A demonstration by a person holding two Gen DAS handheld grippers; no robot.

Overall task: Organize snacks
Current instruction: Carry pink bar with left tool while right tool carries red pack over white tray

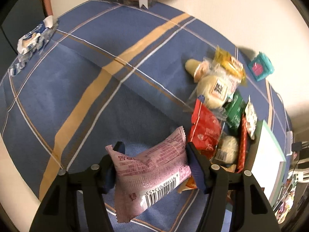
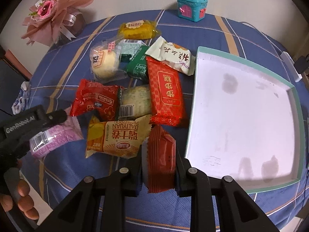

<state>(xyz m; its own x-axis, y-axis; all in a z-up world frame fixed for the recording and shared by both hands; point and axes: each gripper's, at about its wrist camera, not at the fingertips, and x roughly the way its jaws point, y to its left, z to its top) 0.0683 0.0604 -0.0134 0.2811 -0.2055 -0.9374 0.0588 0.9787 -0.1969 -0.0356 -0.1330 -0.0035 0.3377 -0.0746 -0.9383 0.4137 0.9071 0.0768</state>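
The left tool point(image 1: 152, 166) grips a pink snack packet point(image 1: 152, 172) at lower centre; the right tool point(image 2: 158, 172) clamps a dark red wafer packet point(image 2: 160, 158), left of the white tray point(image 2: 197, 89) on the table point(image 2: 241, 31).

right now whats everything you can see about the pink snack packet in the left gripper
The pink snack packet is a puffy, glossy plastic pillow pack with crimped, serrated ends, small printed text and a white barcode panel. It is clamped across its middle by the left gripper, tilted, one end pointing down, apparently lifted above the blue plaid tablecloth. In the right wrist view it sits left of the snack pile, apparently touching only the gripper.
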